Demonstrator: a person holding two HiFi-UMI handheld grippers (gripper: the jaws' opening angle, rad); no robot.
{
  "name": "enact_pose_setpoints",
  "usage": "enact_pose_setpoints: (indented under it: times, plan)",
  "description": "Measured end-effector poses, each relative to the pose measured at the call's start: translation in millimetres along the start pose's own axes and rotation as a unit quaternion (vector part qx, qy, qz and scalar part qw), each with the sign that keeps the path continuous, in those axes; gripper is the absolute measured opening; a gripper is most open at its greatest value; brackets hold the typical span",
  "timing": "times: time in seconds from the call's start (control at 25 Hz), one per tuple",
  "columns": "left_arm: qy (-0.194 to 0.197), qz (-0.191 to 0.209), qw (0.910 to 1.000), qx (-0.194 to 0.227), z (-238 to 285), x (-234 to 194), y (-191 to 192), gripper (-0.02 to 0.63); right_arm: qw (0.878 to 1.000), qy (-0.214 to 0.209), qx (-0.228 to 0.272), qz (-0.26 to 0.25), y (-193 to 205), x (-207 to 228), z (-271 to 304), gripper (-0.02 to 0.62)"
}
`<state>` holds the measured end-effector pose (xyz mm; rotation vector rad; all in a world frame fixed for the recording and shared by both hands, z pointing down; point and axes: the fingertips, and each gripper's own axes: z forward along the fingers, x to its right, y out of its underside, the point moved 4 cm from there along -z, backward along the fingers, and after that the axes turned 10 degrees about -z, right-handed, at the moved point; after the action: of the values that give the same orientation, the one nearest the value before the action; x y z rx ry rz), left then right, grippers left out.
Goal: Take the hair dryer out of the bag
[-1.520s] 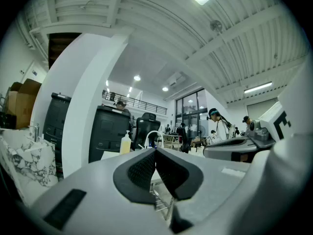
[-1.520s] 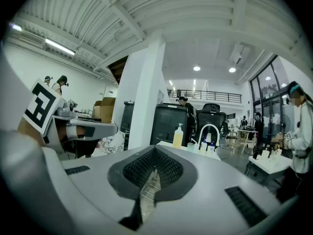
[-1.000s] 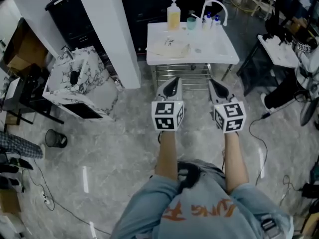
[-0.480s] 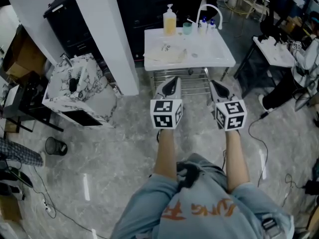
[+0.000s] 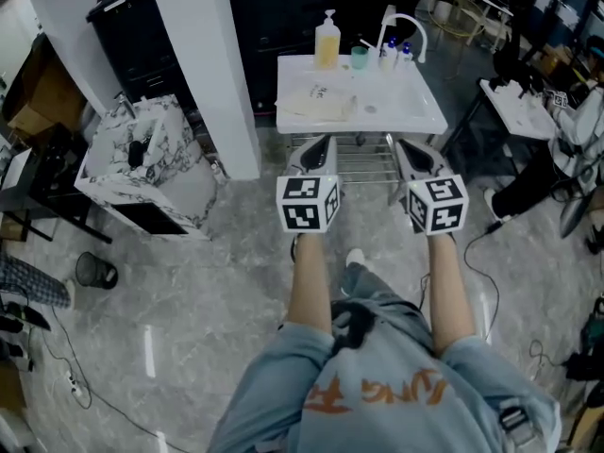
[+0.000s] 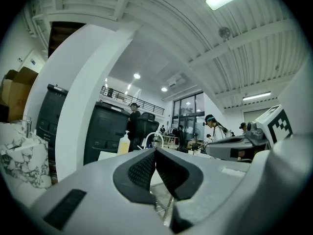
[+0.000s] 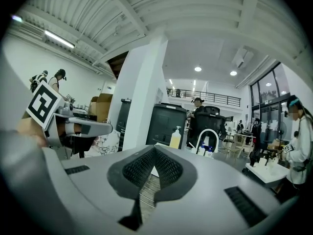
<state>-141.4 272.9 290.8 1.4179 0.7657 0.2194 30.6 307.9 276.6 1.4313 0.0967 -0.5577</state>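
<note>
Before the table [image 5: 415,111], left hand-held gripper [image 6: 155,153] and right hand-held gripper [image 7: 154,151] closed, empty; ceiling [image 6: 161,28] only in gripper views

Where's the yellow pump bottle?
In the head view, the yellow pump bottle stands at the far edge of the white sink table, toward its left side, just left of the green cup.
</note>
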Motion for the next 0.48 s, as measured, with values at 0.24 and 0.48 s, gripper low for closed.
enact_pose_setpoints:
  times: [0.24, 0.48]
  plan:
    - [-0.015, 0.008, 0.9998, 0.008, 3, -23, -19, 0.002, 0.999, -0.022, 0.022, -0.01, -20, -4, 30, 0.0]
    - [-0.018, 0.02, 0.9996, 0.002, 33, -37, -18, 0.002, 0.999, -0.019, 0.035, 0.006, -13, 20, 60, 0.0]
